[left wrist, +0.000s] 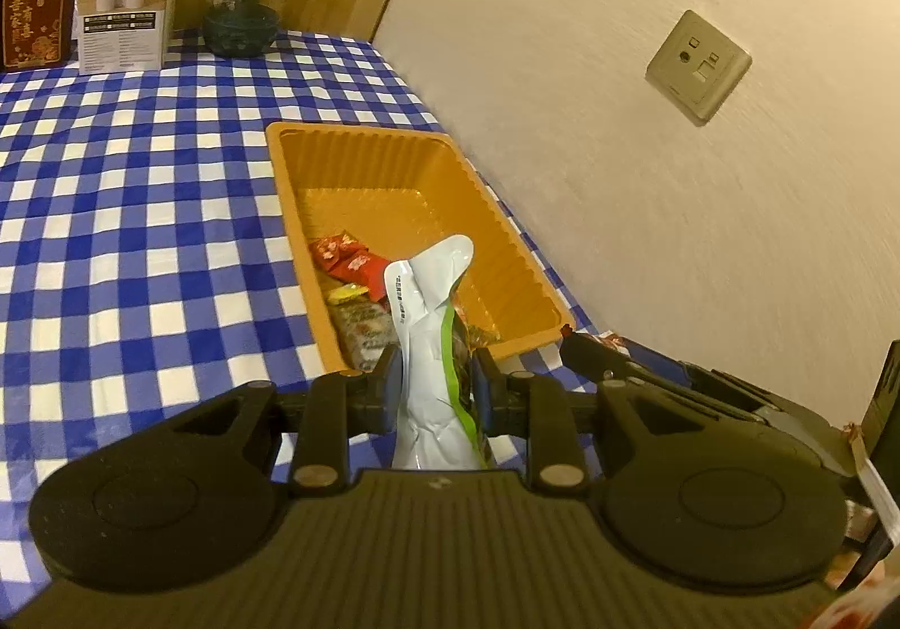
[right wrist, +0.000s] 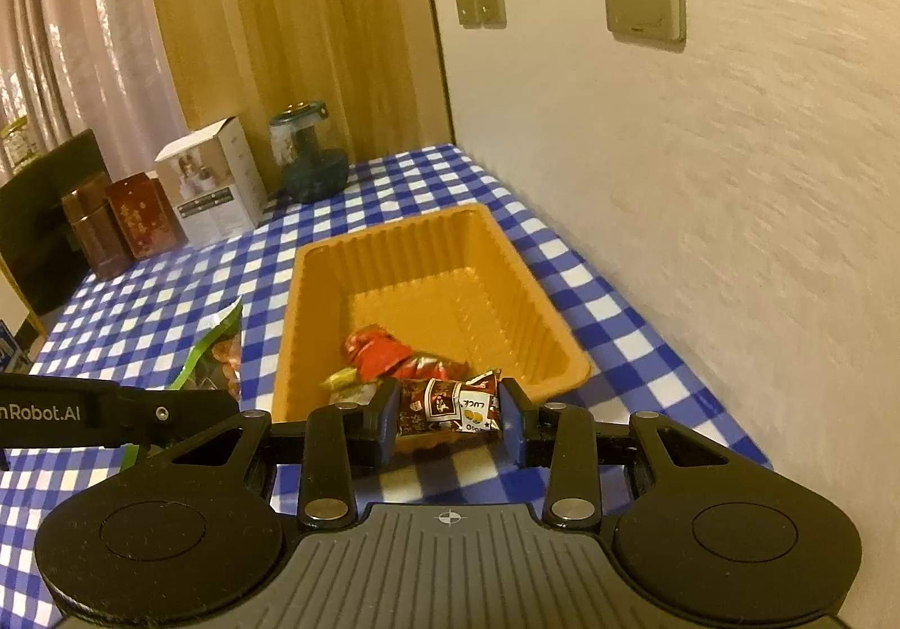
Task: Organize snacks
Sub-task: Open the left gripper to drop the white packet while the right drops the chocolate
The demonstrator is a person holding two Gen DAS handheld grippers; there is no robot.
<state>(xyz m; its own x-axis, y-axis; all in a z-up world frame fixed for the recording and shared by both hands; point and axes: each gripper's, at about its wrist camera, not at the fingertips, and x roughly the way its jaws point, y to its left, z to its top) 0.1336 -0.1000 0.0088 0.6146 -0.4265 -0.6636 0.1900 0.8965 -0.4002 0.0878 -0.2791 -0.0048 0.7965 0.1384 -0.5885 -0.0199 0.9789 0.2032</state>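
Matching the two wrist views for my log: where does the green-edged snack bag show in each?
Left wrist: green-edged snack bag bottom centre, clamped in the left gripper.
Right wrist: same bag at left, beside the tray.
Shared landmark: orange tray.

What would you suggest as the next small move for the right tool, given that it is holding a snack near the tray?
Probably ease the right tool forward over the orange tray's near rim and then open it. It grips the brown snack packet just short of that rim, above the checked cloth, while other snacks already lie inside.
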